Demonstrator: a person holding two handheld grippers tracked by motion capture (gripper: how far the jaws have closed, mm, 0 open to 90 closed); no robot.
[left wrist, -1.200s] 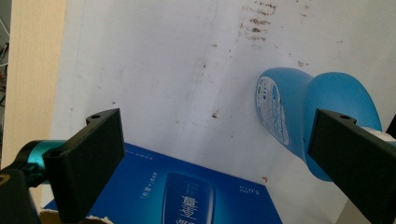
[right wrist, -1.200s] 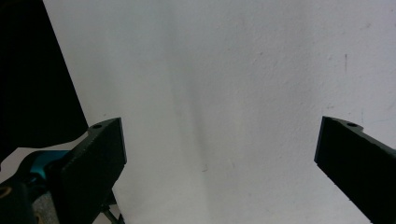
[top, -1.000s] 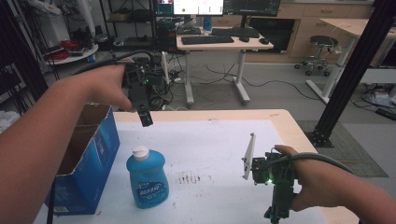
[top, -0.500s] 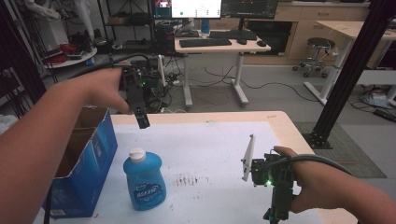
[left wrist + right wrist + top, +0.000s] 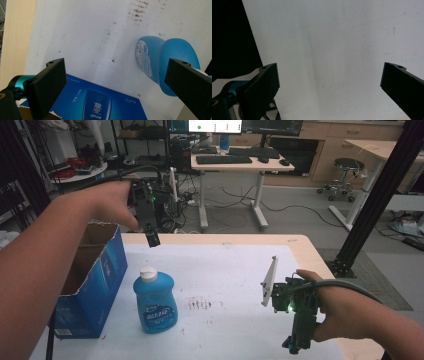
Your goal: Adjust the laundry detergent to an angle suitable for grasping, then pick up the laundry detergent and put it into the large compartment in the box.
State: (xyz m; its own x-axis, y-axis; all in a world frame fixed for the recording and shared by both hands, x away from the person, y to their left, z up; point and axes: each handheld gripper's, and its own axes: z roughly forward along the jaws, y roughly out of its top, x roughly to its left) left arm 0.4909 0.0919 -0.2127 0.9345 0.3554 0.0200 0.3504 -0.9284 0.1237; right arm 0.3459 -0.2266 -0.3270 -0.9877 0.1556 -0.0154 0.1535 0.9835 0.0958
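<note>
A blue bottle [image 5: 155, 302] with a white cap is seen standing upright on the white table [image 5: 235, 270], its long axis vertical and the cap pointing up. It is placed near the front left of the table, just beside an open blue cardboard box [image 5: 90, 280] at the table's left edge; whether the two touch cannot be told. A patch of small brown marks [image 5: 202, 303] is seen on the table surface to the right of the bottle.

The left gripper [image 5: 151, 238] is held in the air above the far left part of the table, over the box's far corner, pointed downward. In the left gripper view its jaws are spread wide with nothing between them, and the bottle [image 5: 162, 65] and the box [image 5: 97, 102] are seen below.

The right gripper [image 5: 295, 345] is held low near the table's front right, well apart from the bottle. Its jaws are likewise spread wide over bare table [image 5: 332, 50], with nothing gripped.
</note>
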